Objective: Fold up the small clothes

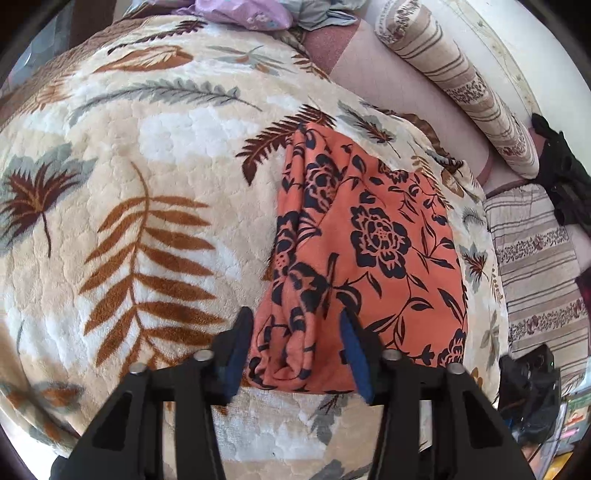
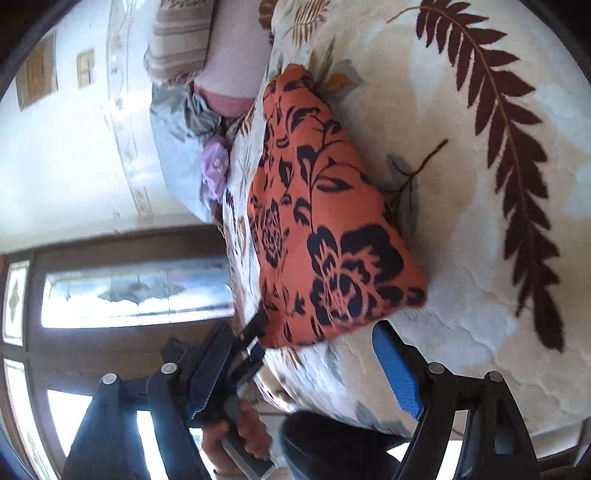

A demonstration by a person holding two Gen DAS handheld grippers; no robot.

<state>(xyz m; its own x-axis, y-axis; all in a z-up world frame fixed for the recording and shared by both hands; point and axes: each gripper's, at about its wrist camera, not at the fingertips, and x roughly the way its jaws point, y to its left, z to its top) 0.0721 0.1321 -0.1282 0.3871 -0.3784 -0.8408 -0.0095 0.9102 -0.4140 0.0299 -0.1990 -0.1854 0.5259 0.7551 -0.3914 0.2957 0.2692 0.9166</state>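
Note:
An orange garment with a black flower print (image 1: 373, 236) lies folded on the leaf-patterned blanket (image 1: 147, 155). My left gripper (image 1: 295, 350) points down at its near edge, and the bunched folds fill the gap between the blue pads (image 1: 352, 354), which press on them. In the right wrist view the same garment (image 2: 325, 221) lies just past my right gripper (image 2: 306, 369), which stands open with nothing between its fingers. The left gripper's tip (image 2: 255, 332) meets the garment's near left corner there, with a hand (image 2: 236, 435) on its handle.
Striped pillows (image 1: 461, 77) and a striped cover (image 1: 535, 258) lie to the right of the blanket. Lilac and grey clothes (image 1: 240, 14) sit at the blanket's far end. A black object (image 1: 528, 387) sits at the lower right. A door with glass panes (image 2: 129, 288) is behind.

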